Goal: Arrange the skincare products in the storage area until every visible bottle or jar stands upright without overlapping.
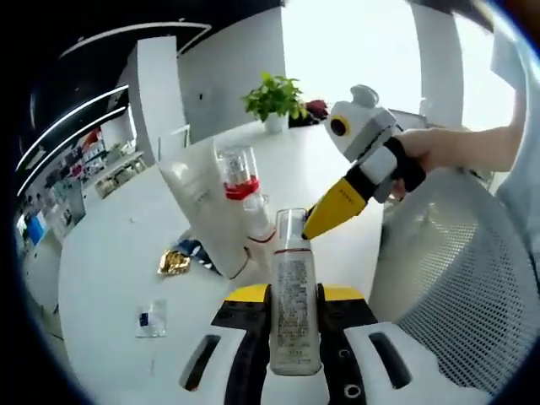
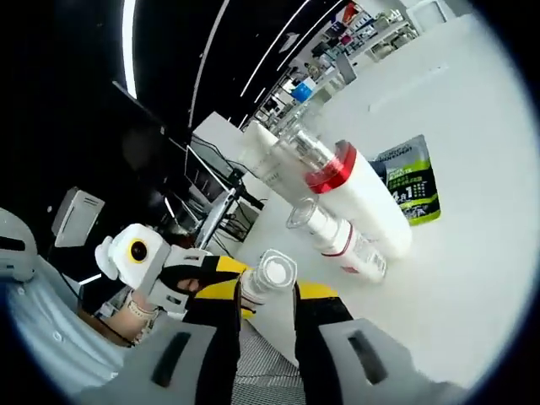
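A white round table (image 1: pixel 110 253) in a bright showroom carries a white tube (image 1: pixel 205 211) and red-banded clear-capped bottles (image 1: pixel 239 175) standing close together. The left gripper (image 1: pixel 294 325) is clamped on a slim clear bottle with a printed label (image 1: pixel 294 304), its long axis running straight ahead between the jaws. The right gripper (image 2: pixel 263 308), nearer its clear cap (image 2: pixel 272 272), has jaws parted on either side of it, apparently not yet pinching.

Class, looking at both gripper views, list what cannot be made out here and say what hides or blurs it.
- Label text on the clear bottle in the left gripper: too small, left gripper view.
- White tube: partly hidden by the red-banded bottle, left gripper view.
- Green sachet: its near edge hidden behind the white tube, right gripper view.
- Shelves: blurred by distance.
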Action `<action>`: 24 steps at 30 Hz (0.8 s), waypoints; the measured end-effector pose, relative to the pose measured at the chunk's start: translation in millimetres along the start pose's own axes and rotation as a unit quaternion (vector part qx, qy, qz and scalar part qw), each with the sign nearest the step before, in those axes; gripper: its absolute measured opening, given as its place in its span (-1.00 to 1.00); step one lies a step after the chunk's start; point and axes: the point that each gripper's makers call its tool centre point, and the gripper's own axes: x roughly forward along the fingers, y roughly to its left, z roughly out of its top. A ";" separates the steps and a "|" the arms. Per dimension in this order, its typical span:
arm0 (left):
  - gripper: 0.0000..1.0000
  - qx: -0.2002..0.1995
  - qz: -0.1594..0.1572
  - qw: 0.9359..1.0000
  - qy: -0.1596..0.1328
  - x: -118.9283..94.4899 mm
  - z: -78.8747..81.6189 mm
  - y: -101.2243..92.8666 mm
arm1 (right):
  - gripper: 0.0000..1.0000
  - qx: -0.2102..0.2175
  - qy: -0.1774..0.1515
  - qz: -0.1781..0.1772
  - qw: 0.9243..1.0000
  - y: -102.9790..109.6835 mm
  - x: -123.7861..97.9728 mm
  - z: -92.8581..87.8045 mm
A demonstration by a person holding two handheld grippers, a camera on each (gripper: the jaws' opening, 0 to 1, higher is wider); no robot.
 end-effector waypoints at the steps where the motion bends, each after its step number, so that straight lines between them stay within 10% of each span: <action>1: -0.68 0.000 0.000 1.000 0.003 0.3 -1.0 0.3 | -0.59 0.002 -0.006 0.004 1.000 2.1 -0.1 1.9; 13: -0.68 -0.009 -0.001 1.000 0.013 9.9 -4.8 3.5 | -0.62 -0.135 -0.016 0.001 0.991 27.1 10.9 8.2; 24: -0.68 -0.020 -0.027 0.999 0.026 20.3 -18.2 -2.3 | -0.58 -0.332 0.019 -0.011 0.943 39.7 27.4 -3.5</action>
